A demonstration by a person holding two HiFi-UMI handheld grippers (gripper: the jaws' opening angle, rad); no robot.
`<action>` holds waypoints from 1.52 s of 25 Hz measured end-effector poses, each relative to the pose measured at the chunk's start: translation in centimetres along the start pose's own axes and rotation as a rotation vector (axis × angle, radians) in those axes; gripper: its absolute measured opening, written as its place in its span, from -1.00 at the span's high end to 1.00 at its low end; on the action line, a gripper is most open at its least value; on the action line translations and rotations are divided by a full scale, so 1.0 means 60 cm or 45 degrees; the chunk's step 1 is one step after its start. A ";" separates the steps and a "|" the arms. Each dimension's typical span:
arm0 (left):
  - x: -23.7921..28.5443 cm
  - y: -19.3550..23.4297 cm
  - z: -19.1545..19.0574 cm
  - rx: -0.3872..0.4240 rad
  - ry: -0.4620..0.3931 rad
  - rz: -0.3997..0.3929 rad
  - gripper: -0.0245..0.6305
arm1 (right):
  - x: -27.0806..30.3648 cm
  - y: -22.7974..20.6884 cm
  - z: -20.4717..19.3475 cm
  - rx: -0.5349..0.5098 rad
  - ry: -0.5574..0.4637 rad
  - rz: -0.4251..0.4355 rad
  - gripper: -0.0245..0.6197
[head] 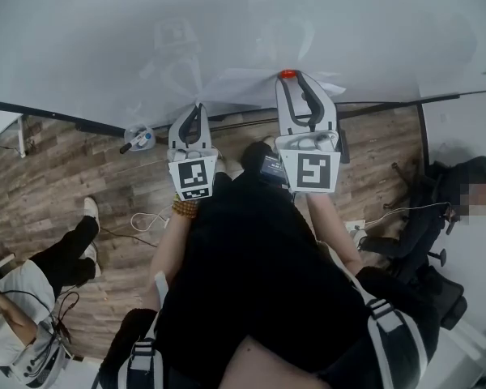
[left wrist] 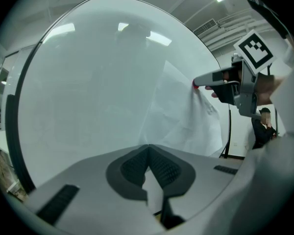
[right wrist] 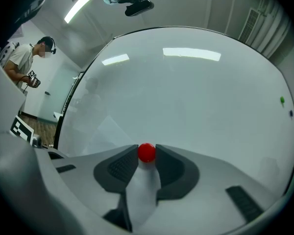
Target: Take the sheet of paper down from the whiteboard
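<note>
Right gripper (right wrist: 147, 153) pinched the red magnet (right wrist: 147, 152) against the whiteboard (right wrist: 196, 97); left gripper (left wrist: 148, 149) was pressed together on an edge of the sheet of paper (left wrist: 186, 119); sheet hung rumpled on the board.

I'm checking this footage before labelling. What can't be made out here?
- Head view: paper, partly hidden behind right hand-held gripper.
- Right gripper view: green dot on whiteboard, too small to identify.
- Left gripper view: paper's lower edge, behind left hand-held gripper.

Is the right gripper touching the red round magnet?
Touching. In the right gripper view, the right gripper pads press both sides of the red round magnet.
</note>
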State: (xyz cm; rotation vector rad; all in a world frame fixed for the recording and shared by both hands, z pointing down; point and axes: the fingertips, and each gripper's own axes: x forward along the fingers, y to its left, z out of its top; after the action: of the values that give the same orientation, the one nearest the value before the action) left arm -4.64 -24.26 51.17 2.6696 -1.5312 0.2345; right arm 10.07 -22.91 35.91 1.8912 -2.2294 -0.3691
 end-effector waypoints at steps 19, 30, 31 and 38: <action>-0.024 -0.036 0.011 0.014 -0.004 -0.054 0.90 | -0.062 -0.006 0.008 0.030 -0.015 -0.008 0.59; -0.053 -0.040 0.066 0.013 -0.053 -0.012 0.90 | -0.076 -0.002 0.023 0.063 -0.026 0.043 0.59; -0.057 -0.040 0.073 0.016 -0.063 0.005 0.90 | -0.077 -0.004 0.025 0.061 -0.034 0.055 0.59; -0.081 -0.019 0.101 0.005 -0.091 0.147 0.90 | -0.077 -0.005 0.023 0.096 -0.075 0.129 0.59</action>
State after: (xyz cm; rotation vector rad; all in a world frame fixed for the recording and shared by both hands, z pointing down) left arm -5.43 -20.27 44.43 2.6230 -1.7092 0.1487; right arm 10.68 -18.30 34.54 1.8160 -2.3987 -0.3331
